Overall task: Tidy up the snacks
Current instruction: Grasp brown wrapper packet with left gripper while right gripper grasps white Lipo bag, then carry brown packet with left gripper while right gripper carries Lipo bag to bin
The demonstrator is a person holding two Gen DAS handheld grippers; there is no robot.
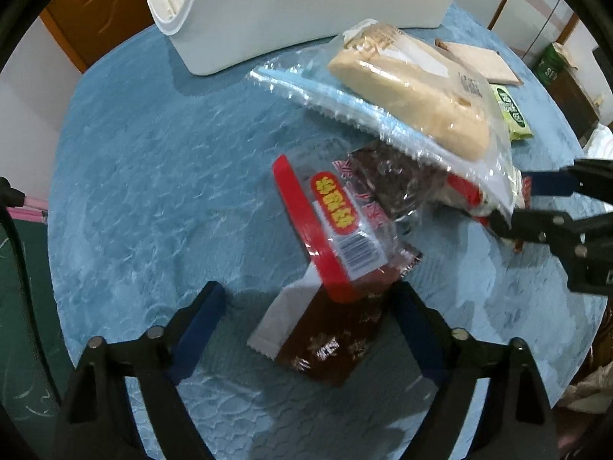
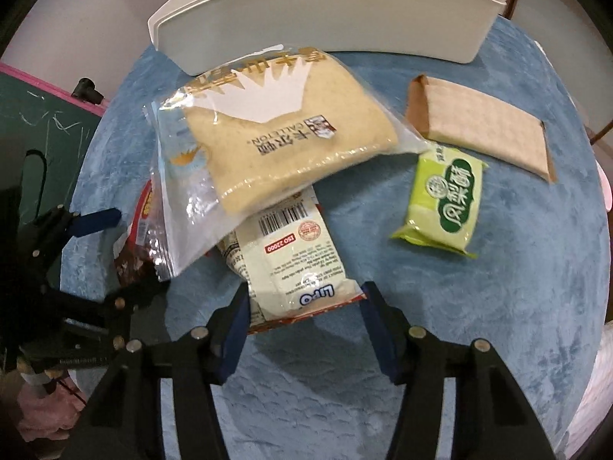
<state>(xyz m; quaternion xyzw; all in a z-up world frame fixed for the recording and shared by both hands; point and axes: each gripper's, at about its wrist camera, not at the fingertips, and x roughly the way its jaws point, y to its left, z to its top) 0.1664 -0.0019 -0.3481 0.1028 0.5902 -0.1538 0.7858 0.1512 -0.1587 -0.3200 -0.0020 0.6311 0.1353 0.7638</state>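
Blue cloth (image 1: 153,153) lies bare left of both open tongs (image 1: 306,299) (image 2: 302,299), snacks piled centre.

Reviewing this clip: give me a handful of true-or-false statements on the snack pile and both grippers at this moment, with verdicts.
1. The bread packet lies on top of the Lipo packet. True.
2. The green pastry packet sits inside the white bin. False: it lies on the blue tablecloth, in front of the bin.
3. The right gripper is open, its fingers either side of the Lipo packet. True.
4. The left gripper is clamped shut on the red-edged packet. False: it is open around the dark brown packet.
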